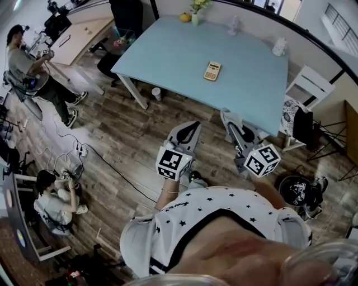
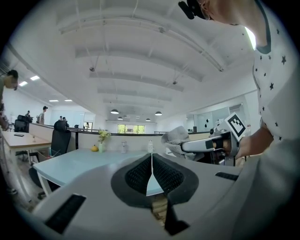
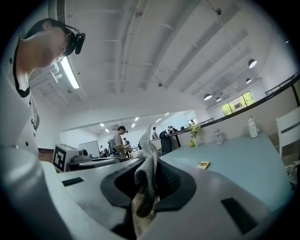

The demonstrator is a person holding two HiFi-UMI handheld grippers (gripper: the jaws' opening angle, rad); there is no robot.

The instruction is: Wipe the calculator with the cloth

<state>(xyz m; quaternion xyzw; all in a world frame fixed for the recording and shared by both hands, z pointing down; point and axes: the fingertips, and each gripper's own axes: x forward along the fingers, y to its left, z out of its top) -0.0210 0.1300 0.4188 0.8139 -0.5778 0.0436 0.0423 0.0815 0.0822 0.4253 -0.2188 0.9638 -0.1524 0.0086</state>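
Observation:
A beige calculator (image 1: 212,70) lies flat near the middle of the light blue table (image 1: 168,56); the right gripper view shows the calculator (image 3: 203,164) small and far off. Both grippers hang over the wooden floor, short of the table's near edge. My right gripper (image 1: 228,115) is shut on a grey cloth (image 3: 149,154), which sticks up between its jaws; the left gripper view also catches the cloth (image 2: 175,137) bunched at that gripper's tip. My left gripper (image 1: 189,131) is shut with its pads pressed together and nothing between them (image 2: 151,159).
At the table's far edge stand a yellow fruit (image 1: 185,17), a vase of flowers (image 1: 194,17) and two white figurines (image 1: 235,25). A white chair (image 1: 305,84) stands right of the table. A black bag (image 1: 299,192), cables and two people (image 1: 33,67) are around the floor.

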